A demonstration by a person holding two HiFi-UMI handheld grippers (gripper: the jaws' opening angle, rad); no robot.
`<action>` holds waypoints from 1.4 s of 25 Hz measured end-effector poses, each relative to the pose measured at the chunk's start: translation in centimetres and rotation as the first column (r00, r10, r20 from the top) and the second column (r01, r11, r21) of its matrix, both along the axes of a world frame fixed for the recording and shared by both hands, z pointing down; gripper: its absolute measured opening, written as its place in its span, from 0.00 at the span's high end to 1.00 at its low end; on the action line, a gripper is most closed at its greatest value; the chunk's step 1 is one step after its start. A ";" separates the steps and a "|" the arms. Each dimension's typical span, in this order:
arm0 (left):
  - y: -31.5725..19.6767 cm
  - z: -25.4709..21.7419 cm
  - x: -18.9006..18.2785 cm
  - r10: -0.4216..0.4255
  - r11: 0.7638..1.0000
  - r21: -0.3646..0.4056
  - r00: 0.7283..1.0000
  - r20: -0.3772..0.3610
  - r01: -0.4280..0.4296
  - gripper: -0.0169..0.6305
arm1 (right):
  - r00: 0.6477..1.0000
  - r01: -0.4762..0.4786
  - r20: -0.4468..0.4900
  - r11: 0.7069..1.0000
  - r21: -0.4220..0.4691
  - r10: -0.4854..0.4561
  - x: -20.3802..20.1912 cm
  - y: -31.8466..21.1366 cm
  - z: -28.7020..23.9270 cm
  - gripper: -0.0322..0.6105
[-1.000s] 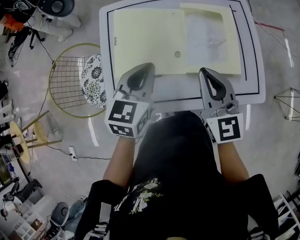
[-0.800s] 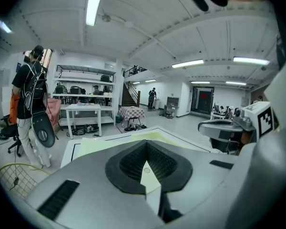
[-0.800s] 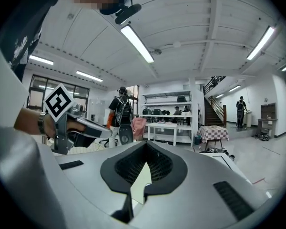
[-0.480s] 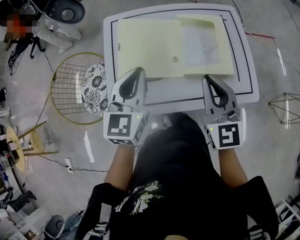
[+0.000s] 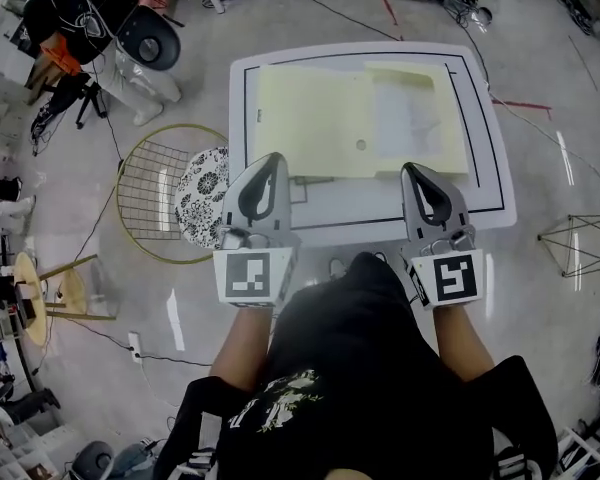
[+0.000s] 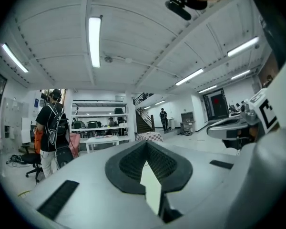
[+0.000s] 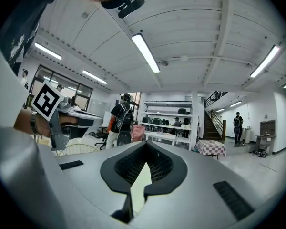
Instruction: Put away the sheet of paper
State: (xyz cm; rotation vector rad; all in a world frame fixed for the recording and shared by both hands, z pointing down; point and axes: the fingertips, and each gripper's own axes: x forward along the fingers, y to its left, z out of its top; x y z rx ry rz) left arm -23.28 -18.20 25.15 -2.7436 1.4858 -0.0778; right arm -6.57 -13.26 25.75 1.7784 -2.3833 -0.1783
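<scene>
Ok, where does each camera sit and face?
Head view: on the person's head, steeply down at the table and folder; left tool, right tool, forearms, torso show.
Left gripper view: on the left tool, facing across the room; own shut jaws, right tool beside.
Right gripper view: on the right tool, same heading; left tool beside.
Both gripper views share shelves, staircase.

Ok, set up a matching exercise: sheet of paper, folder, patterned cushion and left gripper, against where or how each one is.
1. sheet of paper
2. folder
3. patterned cushion
4. left gripper

A. on the wire chair
B. shut, holding nothing
C. on the folder's right half
D. lying open on the white table

Pairs: 1-C, 2-D, 3-A, 4-B
</scene>
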 end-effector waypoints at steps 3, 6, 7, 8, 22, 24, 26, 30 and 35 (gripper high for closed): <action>-0.1 -0.9 0.0 0.003 1.000 0.021 1.000 -0.024 -0.002 0.97 | 1.000 -0.016 0.016 1.000 0.015 0.016 0.4 -0.6 -1.0 0.95; -0.1 -1.2 0.1 0.004 1.000 0.028 0.999 -0.037 -0.003 0.97 | 0.998 -0.016 0.056 1.000 0.018 0.015 0.4 -0.9 -1.6 0.95; 0.0 -1.3 0.1 0.004 1.000 0.029 0.999 -0.042 -0.003 0.97 | 0.998 -0.008 0.064 1.000 0.023 0.007 0.2 -0.9 -1.8 0.95; 0.0 -1.5 0.1 0.004 0.999 0.032 0.999 -0.050 -0.003 0.97 | 0.998 0.000 0.064 1.000 0.029 -0.002 0.0 -0.9 -2.1 0.95; 0.1 -1.9 0.7 0.011 0.999 0.044 0.999 -0.042 -0.009 0.97 | 0.999 -0.024 0.040 0.999 0.043 0.022 0.4 -1.3 -2.2 0.95; 0.2 -1.6 1.0 0.015 0.999 0.042 0.999 -0.030 -0.014 0.97 | 0.999 -0.020 0.042 0.999 0.045 0.018 0.5 -1.2 -2.0 0.95; 0.2 -1.5 1.2 0.016 0.999 0.048 1.000 -0.025 -0.015 0.97 | 0.999 -0.018 0.042 0.999 0.048 0.016 0.5 -1.0 -2.0 0.95; 0.3 -1.5 1.3 0.014 0.999 0.050 1.000 -0.020 -0.013 0.97 | 0.999 -0.019 0.038 0.999 0.050 0.017 0.6 -0.8 -2.1 0.95; 0.3 -1.5 1.5 0.015 0.999 0.039 1.000 -0.021 -0.015 0.97 | 0.999 -0.019 0.035 0.998 0.052 0.017 0.6 -0.7 -2.3 0.95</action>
